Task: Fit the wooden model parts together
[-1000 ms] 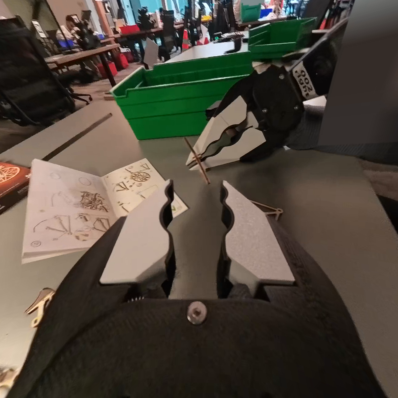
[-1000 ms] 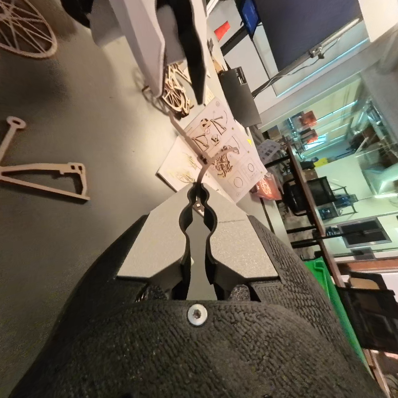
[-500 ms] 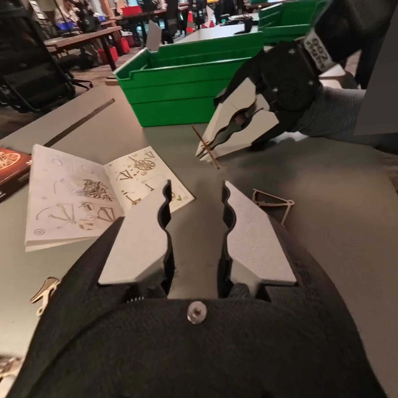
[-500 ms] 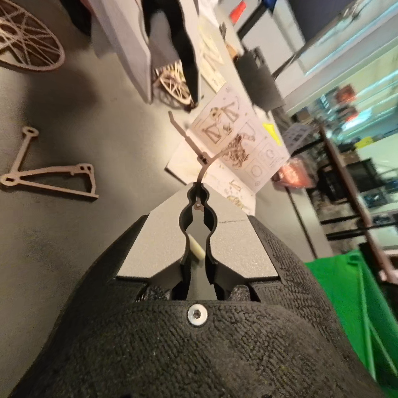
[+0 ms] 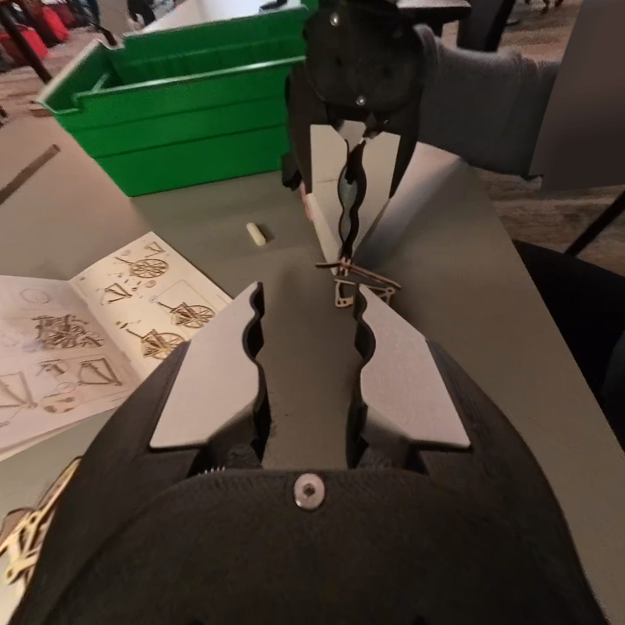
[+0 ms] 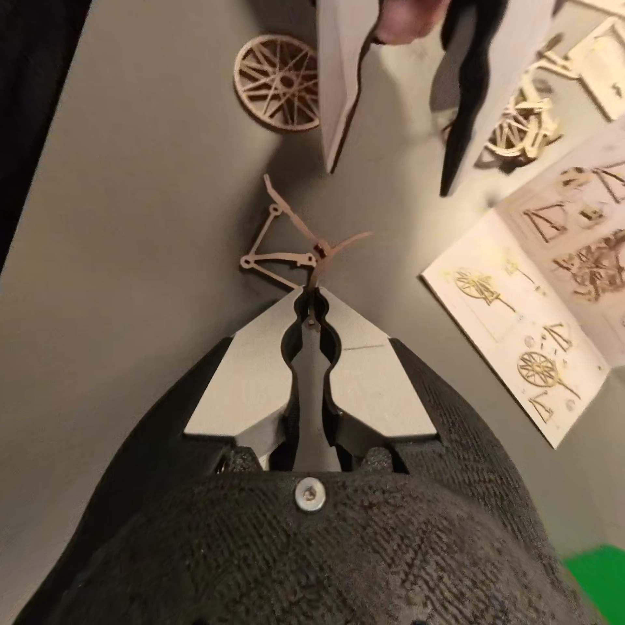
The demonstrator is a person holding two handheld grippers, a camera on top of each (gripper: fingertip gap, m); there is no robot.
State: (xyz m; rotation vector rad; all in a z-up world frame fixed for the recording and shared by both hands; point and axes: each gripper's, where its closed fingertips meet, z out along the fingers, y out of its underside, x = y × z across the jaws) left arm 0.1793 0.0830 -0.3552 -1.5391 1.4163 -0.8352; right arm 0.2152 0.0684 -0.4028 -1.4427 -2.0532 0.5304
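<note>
My right gripper (image 6: 309, 291) is shut on a thin curved wooden handlebar part (image 6: 319, 251), held just above a flat triangular wooden frame (image 6: 270, 258) lying on the grey table (image 6: 135, 236). My left gripper (image 5: 309, 292) is open and empty, its fingers either side of bare table, with the frame (image 5: 343, 297) just beyond its right fingertip. In the left wrist view the right gripper (image 5: 345, 258) points down at me with the handlebar part (image 5: 342, 266) at its tips. In the right wrist view the left gripper (image 6: 389, 181) hangs open above the frame.
A spoked wooden wheel (image 6: 279, 86) lies beyond the frame. A partly built wooden model (image 6: 517, 132) and an open instruction booklet (image 5: 101, 321) lie to the side. Stacked green bins (image 5: 189, 111) stand at the back. A small white cylinder (image 5: 256, 233) lies near them. My hands' fingertips stand some 7 cm from each other. Between my right fingertips and the small white cylinder (image 5: 256, 233) there is roughly 10 cm.
The right gripper has swung round to face the left one and brought the handlebar part down over the triangular frame. The left gripper stayed open and moved closer to the frame.
</note>
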